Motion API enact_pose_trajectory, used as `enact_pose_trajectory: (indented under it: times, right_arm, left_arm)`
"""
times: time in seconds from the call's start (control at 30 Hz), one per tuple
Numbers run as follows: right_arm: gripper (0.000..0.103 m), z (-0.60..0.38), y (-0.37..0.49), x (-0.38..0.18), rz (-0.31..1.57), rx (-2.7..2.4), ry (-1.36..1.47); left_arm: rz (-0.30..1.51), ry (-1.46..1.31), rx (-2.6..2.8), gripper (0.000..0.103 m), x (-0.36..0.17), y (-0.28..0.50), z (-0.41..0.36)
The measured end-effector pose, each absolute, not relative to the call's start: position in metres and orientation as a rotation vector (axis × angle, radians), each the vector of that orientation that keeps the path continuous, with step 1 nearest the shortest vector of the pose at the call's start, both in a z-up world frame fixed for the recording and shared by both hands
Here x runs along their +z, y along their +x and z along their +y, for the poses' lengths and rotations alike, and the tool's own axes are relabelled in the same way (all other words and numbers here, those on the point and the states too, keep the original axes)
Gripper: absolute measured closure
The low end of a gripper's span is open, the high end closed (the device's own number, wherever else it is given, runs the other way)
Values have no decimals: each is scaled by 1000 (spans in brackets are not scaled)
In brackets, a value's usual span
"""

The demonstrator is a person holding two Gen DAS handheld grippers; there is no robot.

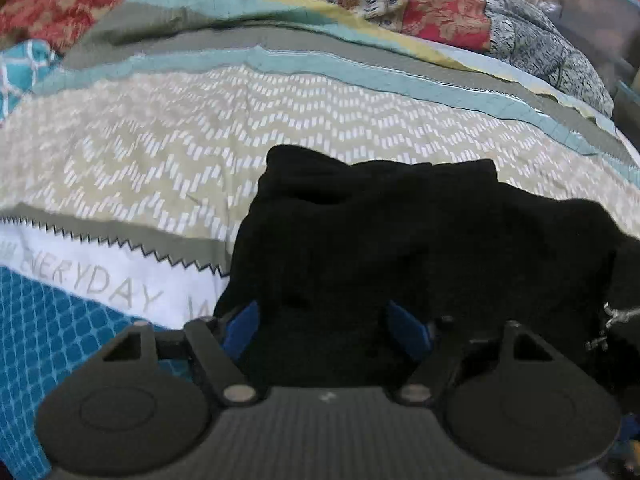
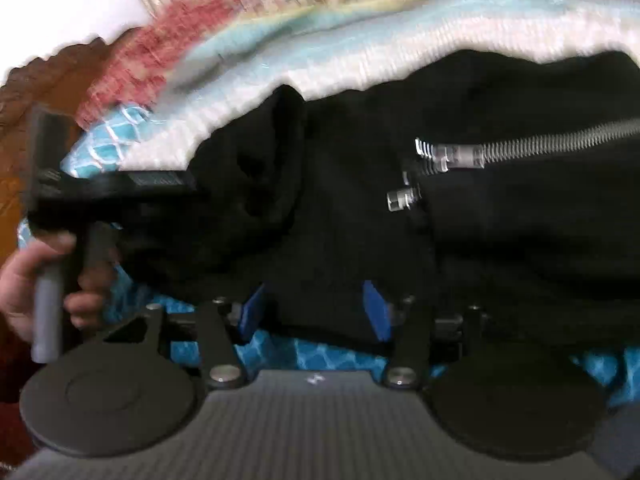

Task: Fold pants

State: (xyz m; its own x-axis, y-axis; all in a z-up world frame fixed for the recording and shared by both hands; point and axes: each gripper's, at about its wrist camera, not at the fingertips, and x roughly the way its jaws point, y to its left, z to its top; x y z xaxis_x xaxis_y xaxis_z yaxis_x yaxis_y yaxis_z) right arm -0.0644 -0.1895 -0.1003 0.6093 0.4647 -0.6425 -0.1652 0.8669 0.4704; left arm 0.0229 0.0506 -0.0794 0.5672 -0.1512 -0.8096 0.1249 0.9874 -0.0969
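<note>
Black pants point(image 1: 400, 248) bunched on the patterned quilt point(image 1: 160, 160), zipper point(image 2: 520, 142) showing; my left gripper point(image 1: 326, 330) and right gripper point(image 2: 316, 312) both spread apart over the fabric, whether pinching cloth I cannot tell.

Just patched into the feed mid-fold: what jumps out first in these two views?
The black pants dominate, heaped on the patterned bedspread right ahead of both grippers. In the right wrist view a silver zipper gleams across the dark cloth, and at far left a hand grips the other tool's handle. The blue fingers of the left gripper stand apart with black fabric between them.
</note>
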Motion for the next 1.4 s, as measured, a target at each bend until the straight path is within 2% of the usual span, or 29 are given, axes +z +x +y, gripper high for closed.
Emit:
enact_pose_trajectory:
  times: [0.13,0.63,1.4]
  right_arm:
    - [38,-191,-61,-103,831,422,383]
    - [37,-224,-76,-115,736,589,538]
    - [37,-235,-84,-114,670,681,539]
  left_arm:
    - [978,-39,-163,29,-79,27,52]
    - [981,-7,-159,26,-84,31,48]
    - [972,18,-146,22,-90,37,49]
